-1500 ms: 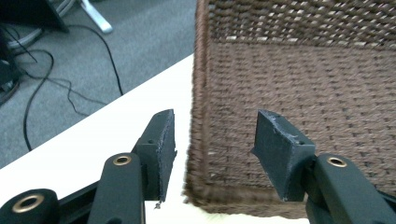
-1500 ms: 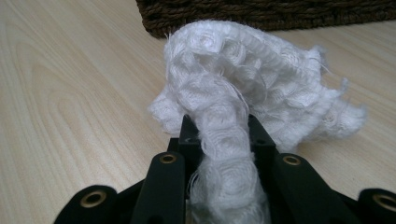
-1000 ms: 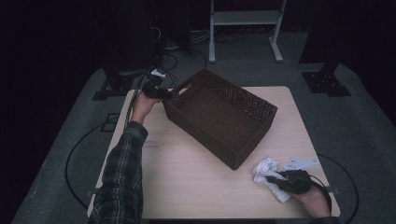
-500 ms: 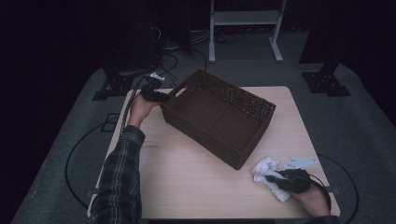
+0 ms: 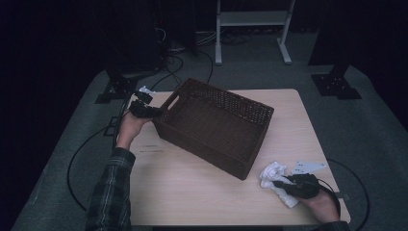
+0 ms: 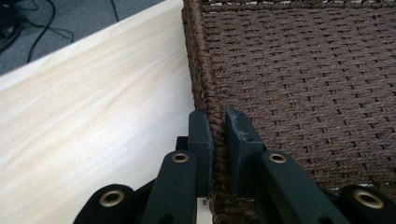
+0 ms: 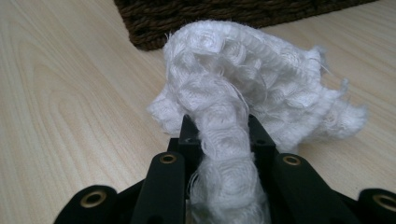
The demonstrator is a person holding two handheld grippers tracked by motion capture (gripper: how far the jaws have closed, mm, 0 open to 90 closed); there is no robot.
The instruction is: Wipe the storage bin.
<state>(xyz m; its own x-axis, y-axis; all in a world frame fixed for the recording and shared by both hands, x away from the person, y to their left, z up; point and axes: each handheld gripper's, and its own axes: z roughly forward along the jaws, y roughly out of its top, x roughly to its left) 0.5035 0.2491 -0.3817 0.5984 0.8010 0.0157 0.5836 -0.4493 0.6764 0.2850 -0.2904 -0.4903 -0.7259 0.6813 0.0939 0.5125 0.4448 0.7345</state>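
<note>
A: High view: fixed, above the near edge of the table (image 5: 202, 192), facing forward and down. It takes in the whole tabletop, with floor and stands beyond.

B: Left gripper view?

A: Very close, looking along its jaws at the woven basket (image 6: 303, 70) rim; tabletop to one side. The same basket (image 5: 216, 125) sits mid-table from above.

B: Right gripper view?

A: Low and near, skimming the tabletop at the white cloth (image 7: 243, 93), basket base behind. From above, that cloth (image 5: 274, 175) lies near the right corner.

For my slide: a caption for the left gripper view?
Left gripper clamped on the woven basket rim, over the wooden table.
</note>
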